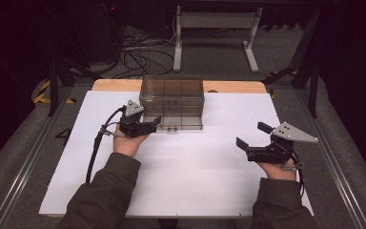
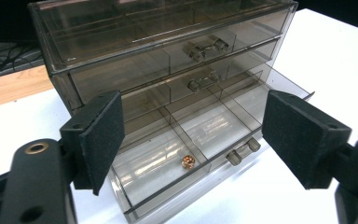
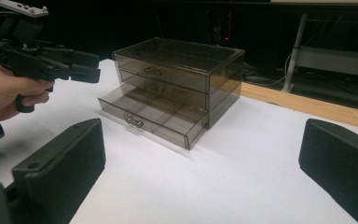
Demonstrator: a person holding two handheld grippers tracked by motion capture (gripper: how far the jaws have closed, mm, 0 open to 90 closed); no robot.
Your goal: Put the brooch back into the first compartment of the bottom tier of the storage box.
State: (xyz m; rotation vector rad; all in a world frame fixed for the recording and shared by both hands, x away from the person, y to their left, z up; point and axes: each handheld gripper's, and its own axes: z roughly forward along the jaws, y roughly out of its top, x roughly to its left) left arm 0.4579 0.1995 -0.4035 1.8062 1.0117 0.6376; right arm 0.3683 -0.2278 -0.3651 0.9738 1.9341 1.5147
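White table top (image 1: pixel 186 167); wooden edge (image 1: pixel 114 85) behind; tangled cables (image 1: pixel 143 57) and white metal stand (image 1: pixel 214 21) on floor beyond.

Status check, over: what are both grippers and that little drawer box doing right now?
Left gripper open above the pulled-out bottom drawer. Small copper-coloured bead lies inside it. Right gripper open, apart from the drawer box. Nothing in the way.

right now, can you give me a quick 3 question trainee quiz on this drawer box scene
1. True or false: the bottom drawer of the smoky plastic drawer box is pulled out.
2. What lies in the open drawer? A) a small copper-coloured bead B) a key C) a coin
3. Fill in: the jaws of the left gripper stand ____, nothing between them.

Key: 1 true. 2 A, the bead lies near the front wall. 3 open.
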